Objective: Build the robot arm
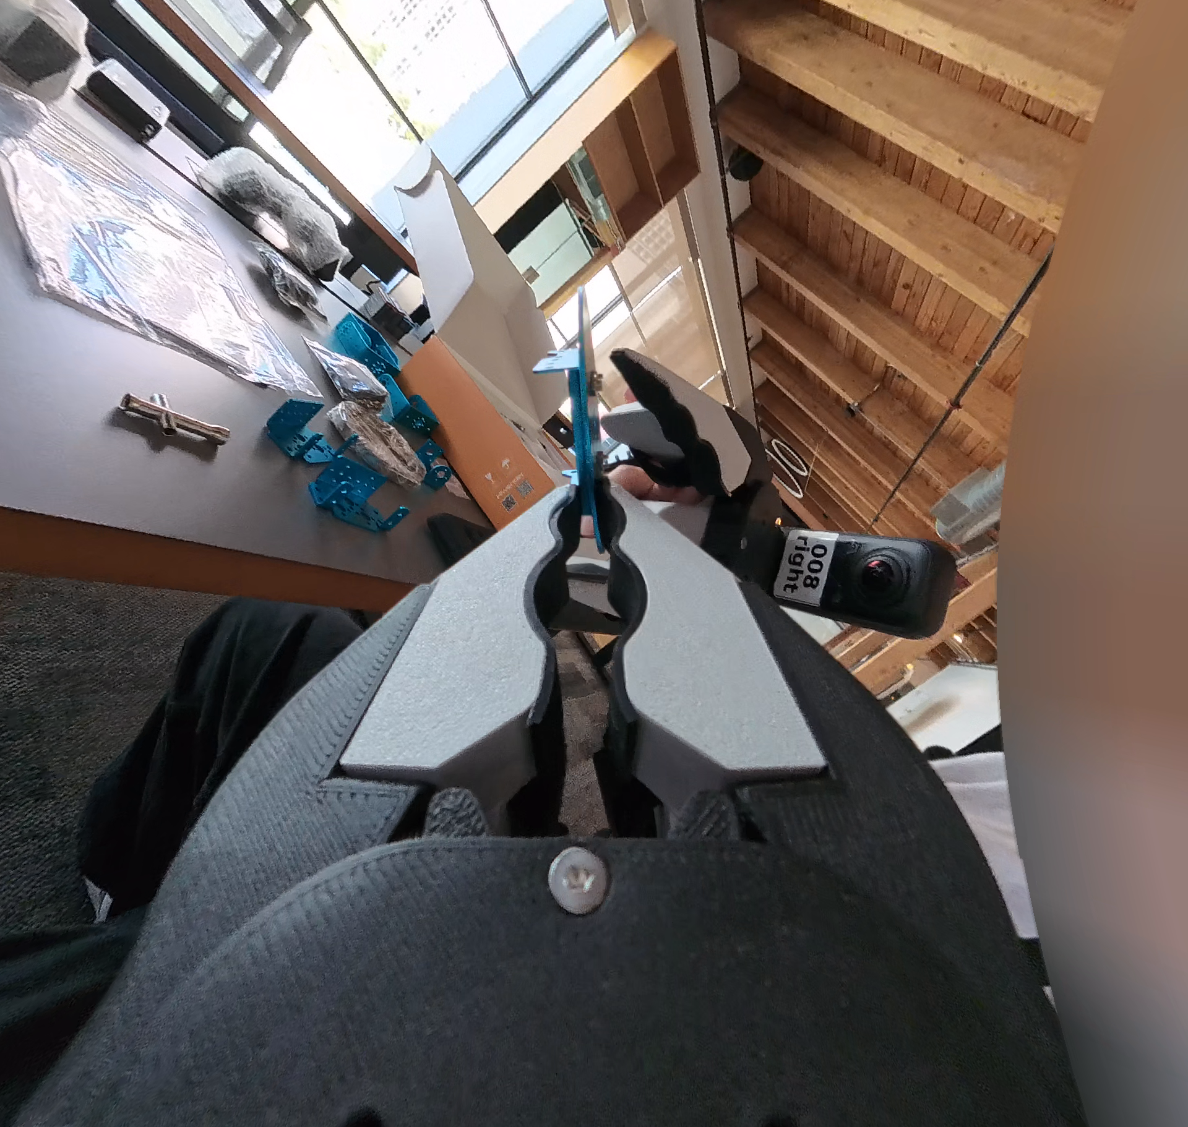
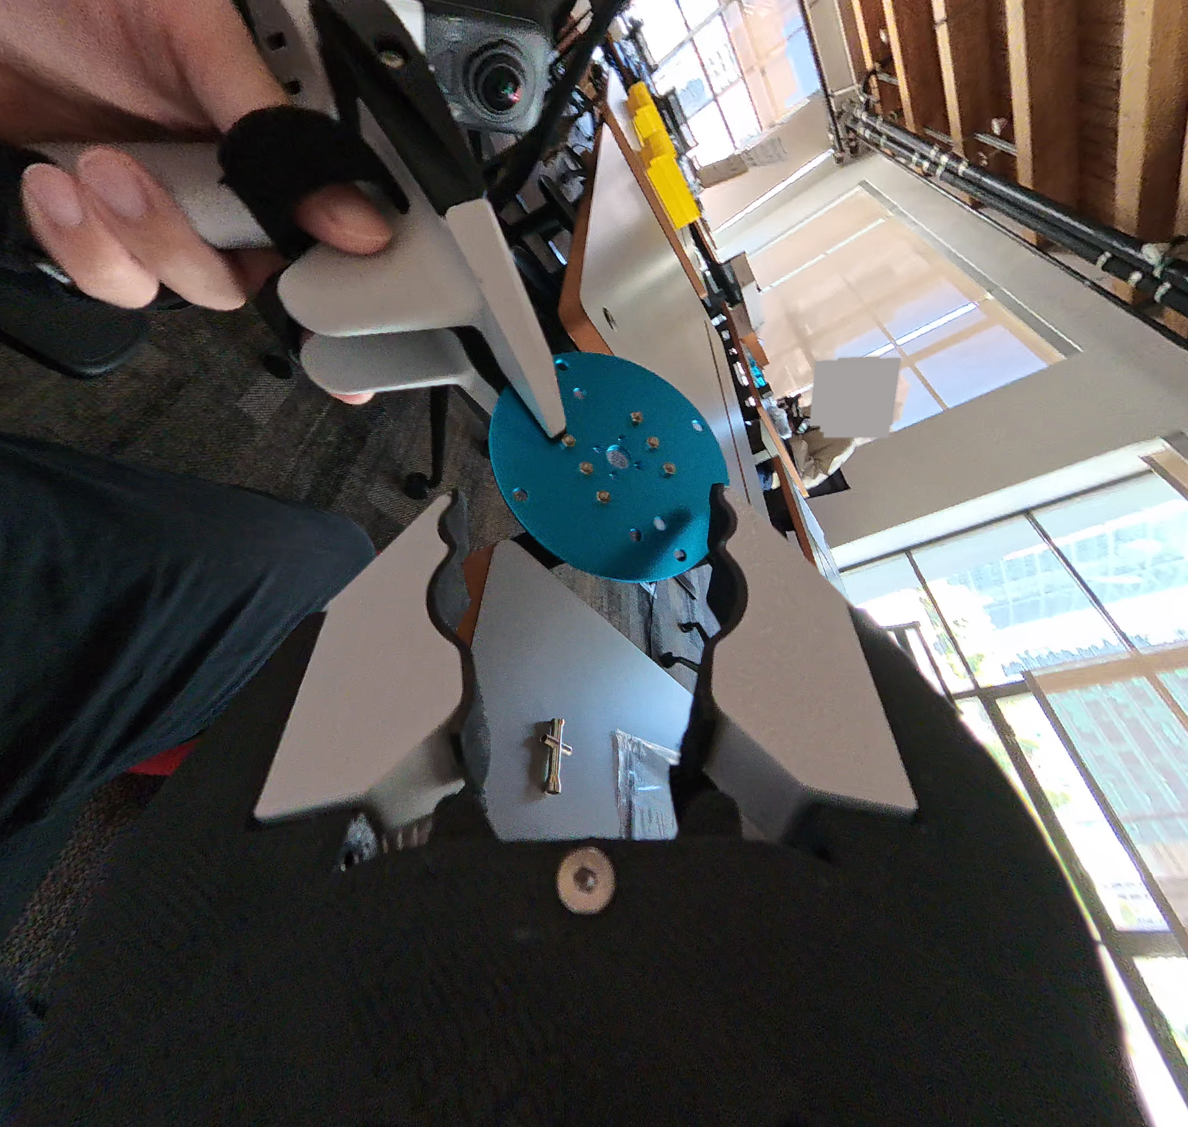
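Note:
A round blue metal plate (image 2: 611,492) with holes and several brass studs hangs in the air, held up off the table. My left gripper (image 1: 588,495) is shut on its rim; in the left wrist view the plate (image 1: 584,402) shows edge-on. In the right wrist view the left gripper (image 2: 553,418) reaches in from the upper left, held by a hand (image 2: 128,196). My right gripper (image 2: 582,505) is open, with its jaws wide apart just below the plate's face. Its right fingertip (image 2: 717,505) is close to the rim. In the left wrist view the right gripper (image 1: 649,415) sits just right of the plate.
A dark table (image 1: 96,453) holds several blue brackets (image 1: 334,453), a metal cross wrench (image 1: 173,421), bagged parts (image 1: 366,428), a plastic-wrapped sheet (image 1: 128,248) and an open orange and white box (image 1: 476,338). The wrench (image 2: 554,755) also shows in the right wrist view. Carpet lies below. Both grippers' tips are close together, under 4 cm apart.

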